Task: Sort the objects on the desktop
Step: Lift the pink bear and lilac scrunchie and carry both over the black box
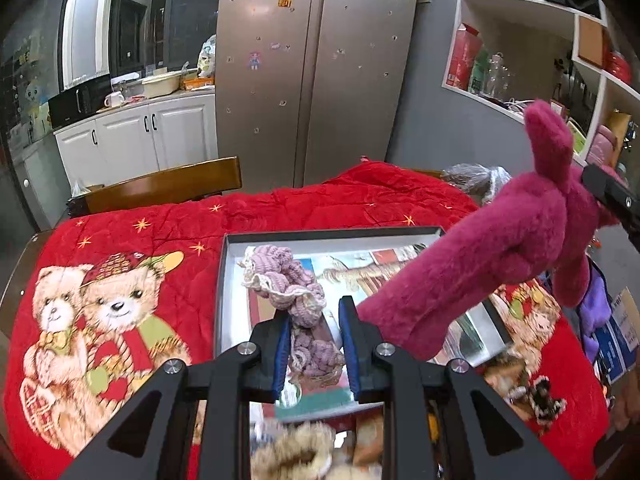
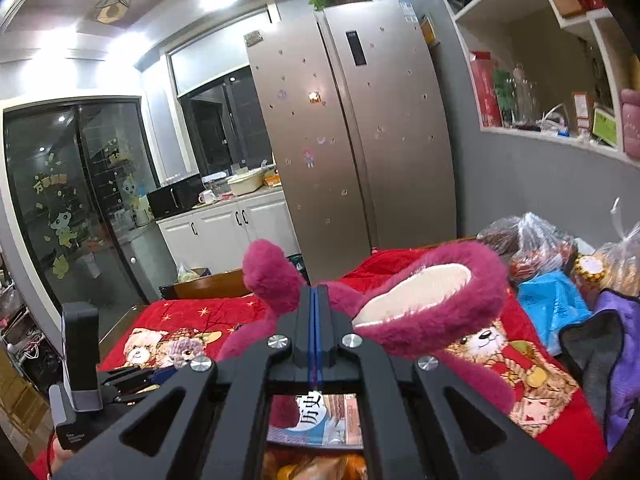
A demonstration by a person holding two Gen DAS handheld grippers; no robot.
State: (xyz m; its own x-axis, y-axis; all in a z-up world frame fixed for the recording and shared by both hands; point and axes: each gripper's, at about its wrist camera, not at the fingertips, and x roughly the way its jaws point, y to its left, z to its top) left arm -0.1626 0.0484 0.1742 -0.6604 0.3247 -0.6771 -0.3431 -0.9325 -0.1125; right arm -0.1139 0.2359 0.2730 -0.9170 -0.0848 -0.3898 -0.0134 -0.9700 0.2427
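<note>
A shallow grey tray (image 1: 230, 280) lies on the red bear-print blanket (image 1: 120, 280). A pink and cream crocheted piece (image 1: 288, 284) lies in it. My left gripper (image 1: 314, 344) is open, its blue pads on either side of the crocheted piece's near end, just above the tray. My right gripper (image 2: 315, 312) is shut on a magenta plush toy (image 2: 400, 304) and holds it in the air. In the left wrist view the plush toy (image 1: 500, 248) hangs over the tray's right side, with the right gripper (image 1: 612, 196) at the far right.
A wooden chair (image 1: 168, 184) stands behind the table. Plastic bags (image 2: 532, 240), a blue bag (image 2: 552, 304) and a purple cloth (image 2: 620, 360) lie at the table's right. Furry items (image 1: 296, 452) sit at the near edge. A fridge (image 1: 312, 72) stands behind.
</note>
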